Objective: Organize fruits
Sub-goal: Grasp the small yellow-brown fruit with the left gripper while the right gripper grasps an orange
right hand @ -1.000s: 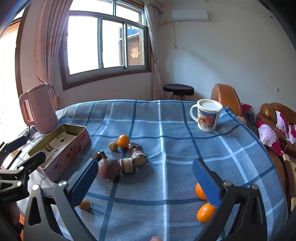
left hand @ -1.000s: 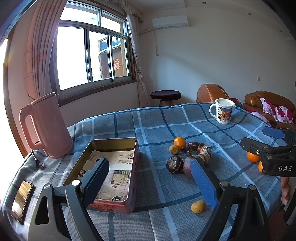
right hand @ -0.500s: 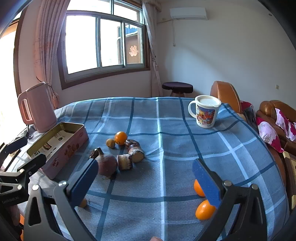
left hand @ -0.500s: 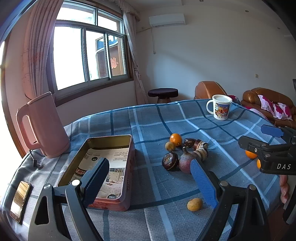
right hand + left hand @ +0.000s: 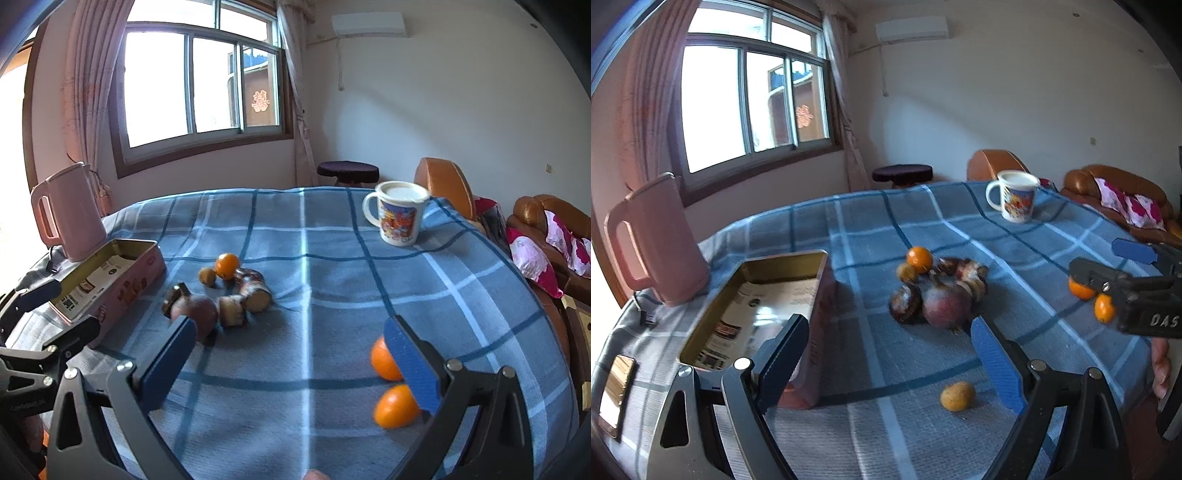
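A pile of fruit lies mid-table: a small orange [image 5: 919,259] [image 5: 226,265], a round purple-red fruit [image 5: 945,307] [image 5: 197,311], dark mangosteens [image 5: 905,308] and cut brown pieces [image 5: 255,291]. A small yellow fruit [image 5: 957,396] lies alone near the front. Two oranges [image 5: 384,360] [image 5: 396,405] lie at the right, also in the left wrist view [image 5: 1081,288]. An open tin box [image 5: 757,306] [image 5: 107,277] stands left. My left gripper [image 5: 888,363] is open above the cloth between box and yellow fruit. My right gripper [image 5: 291,363] is open, its right finger beside the two oranges.
A pink kettle [image 5: 653,240] [image 5: 68,212] stands at the back left. A white printed mug [image 5: 1015,201] [image 5: 400,212] stands at the back right. A phone [image 5: 617,391] lies at the front left edge. Brown sofas [image 5: 546,229] are right of the table.
Both grippers have moved slightly forward and lower toward the table. The fruit looks closer. Both stay open and empty.
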### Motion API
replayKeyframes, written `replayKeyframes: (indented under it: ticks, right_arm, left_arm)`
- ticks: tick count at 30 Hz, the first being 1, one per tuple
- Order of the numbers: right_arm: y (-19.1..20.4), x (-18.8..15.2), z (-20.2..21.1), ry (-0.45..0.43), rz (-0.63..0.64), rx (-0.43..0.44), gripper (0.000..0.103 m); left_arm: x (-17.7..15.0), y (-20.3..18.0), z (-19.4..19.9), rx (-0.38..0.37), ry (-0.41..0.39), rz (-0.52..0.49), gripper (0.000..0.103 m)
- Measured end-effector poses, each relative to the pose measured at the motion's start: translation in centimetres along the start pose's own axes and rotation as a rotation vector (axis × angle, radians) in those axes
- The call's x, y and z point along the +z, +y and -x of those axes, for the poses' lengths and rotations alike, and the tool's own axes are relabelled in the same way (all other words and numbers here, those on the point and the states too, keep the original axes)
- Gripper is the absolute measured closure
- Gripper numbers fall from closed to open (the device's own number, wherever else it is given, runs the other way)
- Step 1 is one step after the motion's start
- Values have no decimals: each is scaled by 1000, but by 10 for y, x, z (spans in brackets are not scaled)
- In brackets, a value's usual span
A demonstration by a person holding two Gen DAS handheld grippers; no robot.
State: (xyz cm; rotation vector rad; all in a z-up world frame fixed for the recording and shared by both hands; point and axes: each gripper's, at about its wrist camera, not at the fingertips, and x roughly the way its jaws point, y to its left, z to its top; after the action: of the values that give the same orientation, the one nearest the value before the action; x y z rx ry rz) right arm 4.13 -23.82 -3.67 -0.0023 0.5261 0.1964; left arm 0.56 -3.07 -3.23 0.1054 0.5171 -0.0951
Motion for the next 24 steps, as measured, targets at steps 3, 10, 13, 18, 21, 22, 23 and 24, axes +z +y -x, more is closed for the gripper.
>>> replayKeyframes:
  ticks: [3,10,13,18,21,22,23,24]
  right_arm:
    - [-20,-17,2,16,-39,-33,0]
    - [-60,-52,1,75,-113,-54,6]
    - [-69,-59,-8,99,-132,-57,12]
    - [-72,-64,-14,112,-135,-55,17]
    - [-74,-65,-19,123,-141,-54,23]
    - [-74,-65,-21,128,-142,-49,25]
    - [-74,-65,-22,131,-142,-46,27]
    - [-75,-65,-23,136,-144,-40,28]
  left_arm:
    - [-8,-8,-10,-55,42,5,12]
    - [-22,-27,-26,-119,101,-15,12]
    - [-27,-30,-31,-140,131,-11,12]
    - [-32,-32,-39,-167,170,-7,24]
    - [-36,-33,-47,-191,211,6,33]
    - [-36,-33,-47,-200,216,8,38]
    - [-36,-33,-48,-203,221,9,39]
    - [-36,-33,-49,-202,231,11,39]
